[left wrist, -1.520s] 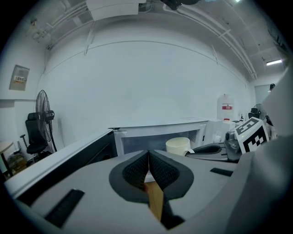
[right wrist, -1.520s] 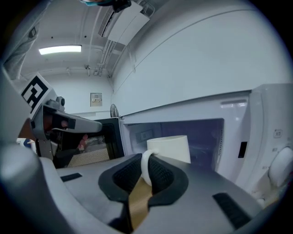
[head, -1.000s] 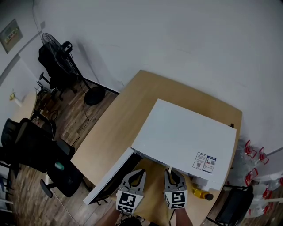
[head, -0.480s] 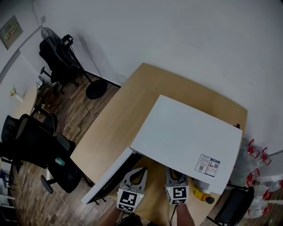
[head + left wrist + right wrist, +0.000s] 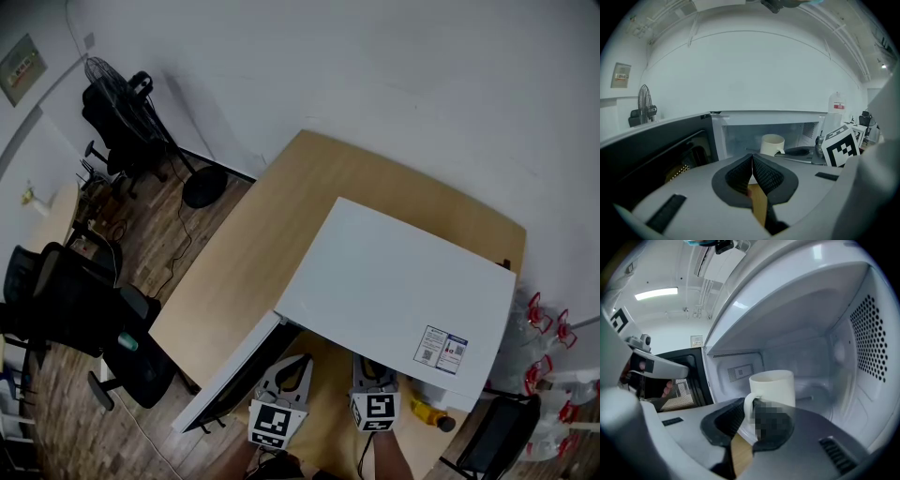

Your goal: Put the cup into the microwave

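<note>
A white cup (image 5: 773, 389) stands inside the open white microwave (image 5: 394, 286); its base is hidden behind my right gripper. My right gripper (image 5: 751, 416) reaches into the cavity, and the cup's handle (image 5: 748, 405) sits between its pads, which still touch it as the jaws are opening. In the head view the right gripper (image 5: 373, 375) has its tips under the microwave's front edge. My left gripper (image 5: 752, 169) hangs in front of the opening, pads together on nothing, with the cup (image 5: 772, 144) beyond it. From above, the left gripper (image 5: 292, 370) is beside the door.
The microwave door (image 5: 234, 370) swings out to the left over the wooden table (image 5: 253, 253). A yellow bottle (image 5: 427, 412) lies at the table's right front corner. Office chairs (image 5: 66, 309) and a fan (image 5: 117, 94) stand on the floor at left.
My right gripper has slipped a little farther in under the microwave's front edge. The left gripper has stayed where it was.
</note>
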### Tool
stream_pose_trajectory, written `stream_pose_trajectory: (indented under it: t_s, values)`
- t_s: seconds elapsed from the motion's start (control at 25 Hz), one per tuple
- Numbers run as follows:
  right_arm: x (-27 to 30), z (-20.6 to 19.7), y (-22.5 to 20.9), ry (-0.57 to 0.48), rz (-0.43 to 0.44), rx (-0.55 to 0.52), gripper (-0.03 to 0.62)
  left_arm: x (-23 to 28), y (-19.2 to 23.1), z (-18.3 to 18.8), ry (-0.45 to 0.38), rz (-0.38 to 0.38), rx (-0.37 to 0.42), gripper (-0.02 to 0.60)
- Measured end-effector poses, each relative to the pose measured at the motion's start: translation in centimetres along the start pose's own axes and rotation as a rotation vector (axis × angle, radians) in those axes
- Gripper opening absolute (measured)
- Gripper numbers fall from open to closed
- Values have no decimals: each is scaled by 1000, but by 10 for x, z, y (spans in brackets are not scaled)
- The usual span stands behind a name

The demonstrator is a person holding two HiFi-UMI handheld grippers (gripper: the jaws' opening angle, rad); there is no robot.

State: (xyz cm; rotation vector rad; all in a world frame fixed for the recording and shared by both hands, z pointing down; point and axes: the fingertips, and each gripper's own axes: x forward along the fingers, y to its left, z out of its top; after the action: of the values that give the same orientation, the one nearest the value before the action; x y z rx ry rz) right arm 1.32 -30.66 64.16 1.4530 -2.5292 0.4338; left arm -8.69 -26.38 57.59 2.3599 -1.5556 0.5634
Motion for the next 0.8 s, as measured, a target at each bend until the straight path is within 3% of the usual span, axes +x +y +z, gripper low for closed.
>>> stream_pose_trajectory:
  t_s: [0.24, 0.6, 0.8]
  values:
    - [-4, -1, -3, 1, -23, 2, 61, -2, -2, 0, -3, -2, 1, 25]
    - [-13, 2, -7, -1, -49, 10, 166, -6, -8, 5, -12, -18, 13, 25]
    - [-18, 4, -7, -4, -59, 12, 173, -9, -12, 9, -22, -27, 21, 25]
